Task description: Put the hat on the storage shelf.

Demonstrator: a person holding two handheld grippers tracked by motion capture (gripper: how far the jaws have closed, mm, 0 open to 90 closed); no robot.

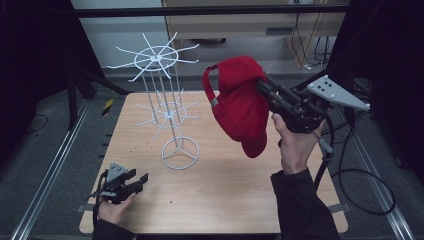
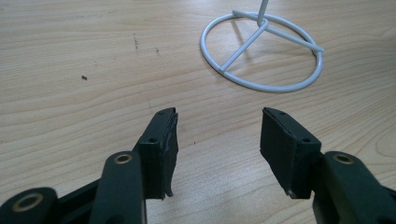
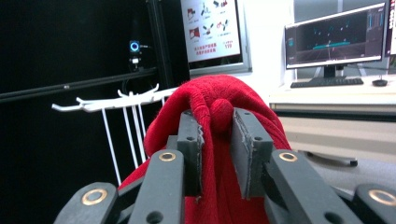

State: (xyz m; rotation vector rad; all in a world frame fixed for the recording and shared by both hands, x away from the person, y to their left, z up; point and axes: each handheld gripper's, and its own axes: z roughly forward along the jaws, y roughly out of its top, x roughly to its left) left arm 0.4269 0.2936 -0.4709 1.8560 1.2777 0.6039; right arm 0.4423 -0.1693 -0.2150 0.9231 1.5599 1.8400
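Nearest, the left gripper (image 1: 131,181) rests low on the pale wooden table (image 1: 225,200), jaws spread wide with nothing between them. Beyond it stands the white wire display rack (image 1: 167,107), its ring base on the tabletop. Farther right, the right gripper (image 3: 217,140) pinches a fold of the red fabric baseball cap (image 1: 242,102), held above the table; the cap hangs lengthwise, brim pointing down, strap toward the rack.
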